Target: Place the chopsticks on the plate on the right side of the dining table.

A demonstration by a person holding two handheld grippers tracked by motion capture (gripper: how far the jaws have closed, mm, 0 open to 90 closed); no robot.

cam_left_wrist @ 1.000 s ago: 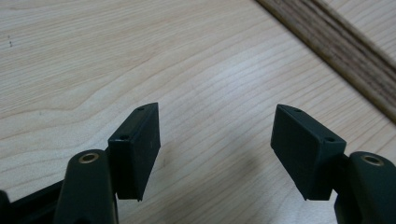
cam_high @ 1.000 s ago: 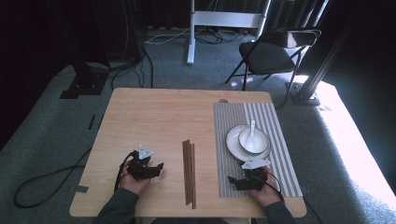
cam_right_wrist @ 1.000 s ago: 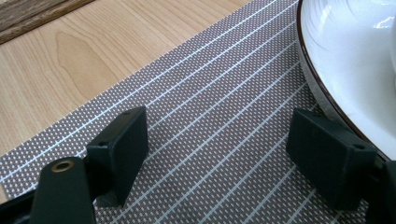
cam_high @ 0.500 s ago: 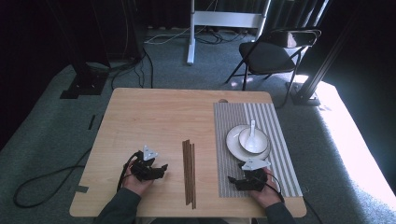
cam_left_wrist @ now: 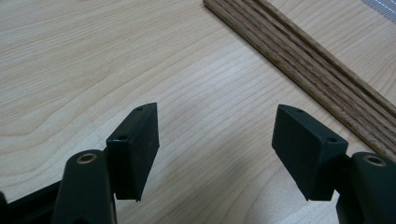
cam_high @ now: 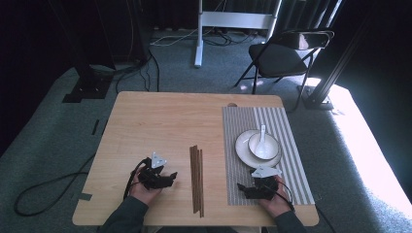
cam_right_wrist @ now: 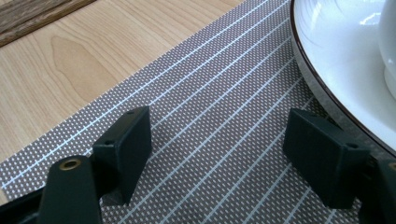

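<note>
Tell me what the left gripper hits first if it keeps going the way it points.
Probably the chopsticks. The left gripper is open over bare table, and the chopsticks lie across its path just ahead and to the right; how far is unclear.

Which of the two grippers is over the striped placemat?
The right gripper: its open jaws hang over the grey striped placemat, while the left gripper is over bare wood.

A light wooden table (cam_high: 160, 121) stands on grey-green carpet (cam_high: 43, 141) — dark curtains close off the back of the room. Beyond the table sit a black folding chair (cam_high: 284, 56) and a white stand (cam_high: 233, 19); cables (cam_high: 39, 194) trail across the floor, and bright light falls at the right.
</note>
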